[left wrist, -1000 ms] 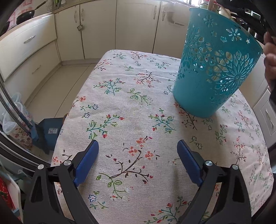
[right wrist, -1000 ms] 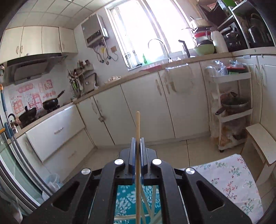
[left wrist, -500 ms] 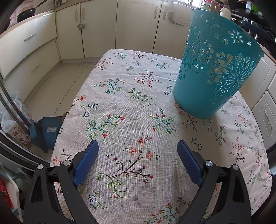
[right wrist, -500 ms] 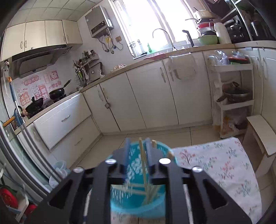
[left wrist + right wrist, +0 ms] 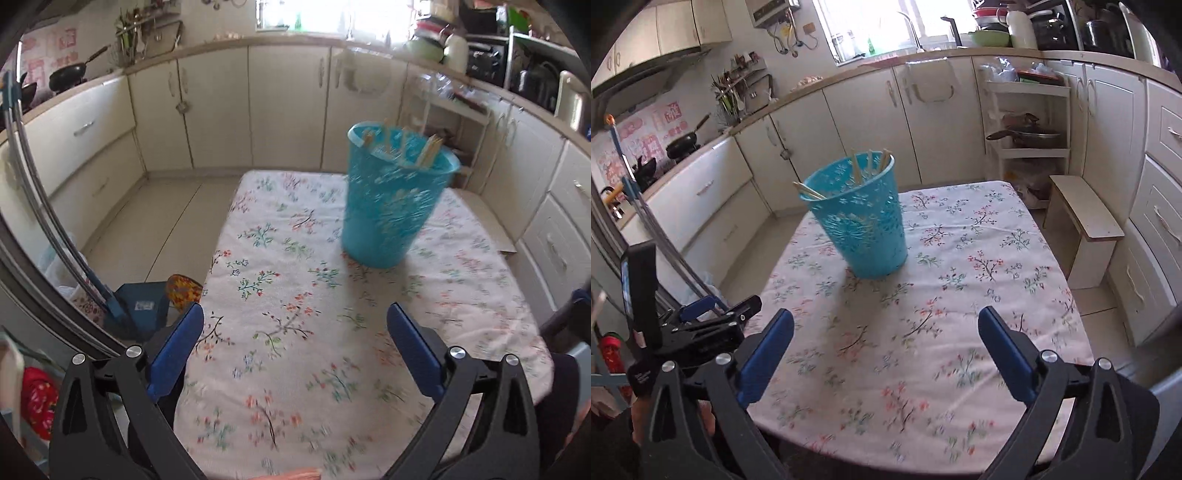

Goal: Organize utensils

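A teal perforated basket [image 5: 391,206] stands upright on the floral tablecloth [image 5: 295,332], toward the far side. Several wooden chopsticks [image 5: 857,170] stick up inside it; they also show in the left wrist view [image 5: 428,151]. My left gripper [image 5: 295,350] is open and empty, held back over the near end of the table. My right gripper [image 5: 886,350] is open and empty, also near the front edge, well short of the basket [image 5: 860,221]. The left gripper's body [image 5: 701,328] shows at the left of the right wrist view.
Cream kitchen cabinets [image 5: 871,122] run along the far wall and both sides. A small wooden stool [image 5: 1082,225] stands right of the table. A blue dustpan [image 5: 136,306] and a bag lie on the floor at the left. A shelf rack with pans [image 5: 1027,136] stands behind.
My right gripper let go of the chopstick into the basket, opened wide and pulled back and down. My left gripper drew back and tilted up, so the basket looks farther away.
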Available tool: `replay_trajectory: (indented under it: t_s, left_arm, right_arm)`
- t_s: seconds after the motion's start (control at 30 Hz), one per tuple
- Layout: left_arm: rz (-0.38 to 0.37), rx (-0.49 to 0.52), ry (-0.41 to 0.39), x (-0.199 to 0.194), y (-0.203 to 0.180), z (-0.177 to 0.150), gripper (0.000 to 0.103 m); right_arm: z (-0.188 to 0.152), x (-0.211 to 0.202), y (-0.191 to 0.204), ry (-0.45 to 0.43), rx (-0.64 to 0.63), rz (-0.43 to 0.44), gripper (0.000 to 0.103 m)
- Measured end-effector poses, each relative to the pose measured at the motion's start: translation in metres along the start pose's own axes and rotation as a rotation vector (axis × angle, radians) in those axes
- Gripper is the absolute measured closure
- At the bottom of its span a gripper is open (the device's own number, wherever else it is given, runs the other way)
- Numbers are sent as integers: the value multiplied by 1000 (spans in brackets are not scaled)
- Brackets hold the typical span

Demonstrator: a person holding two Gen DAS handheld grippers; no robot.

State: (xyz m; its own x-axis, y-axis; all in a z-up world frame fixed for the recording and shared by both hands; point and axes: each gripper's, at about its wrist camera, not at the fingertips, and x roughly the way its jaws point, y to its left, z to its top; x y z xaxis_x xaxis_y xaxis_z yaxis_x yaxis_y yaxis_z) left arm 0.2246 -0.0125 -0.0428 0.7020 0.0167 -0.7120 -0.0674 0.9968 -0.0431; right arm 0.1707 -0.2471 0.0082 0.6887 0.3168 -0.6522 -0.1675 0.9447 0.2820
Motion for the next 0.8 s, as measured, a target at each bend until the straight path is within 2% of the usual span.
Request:
replay_trajectory:
  t_s: [0.2, 0.43, 0.57, 0.8]
  left_arm:
    - [-3, 33, -14, -86, -12, -15, 7]
    - [73, 26, -56, -163, -20, -58, 7]
    - [98, -9, -72, -195, -11, -70, 7]
    - [130, 33, -121, -223, -16, -81, 7]
  right_arm:
    - [-9, -66, 32, -82, -35, 42, 7]
    - [-54, -125, 47, -124, -40, 31, 7]
    - [-79, -149, 51, -149, -53, 2, 7]
    - [-81, -166, 58, -200, -55, 9, 7]
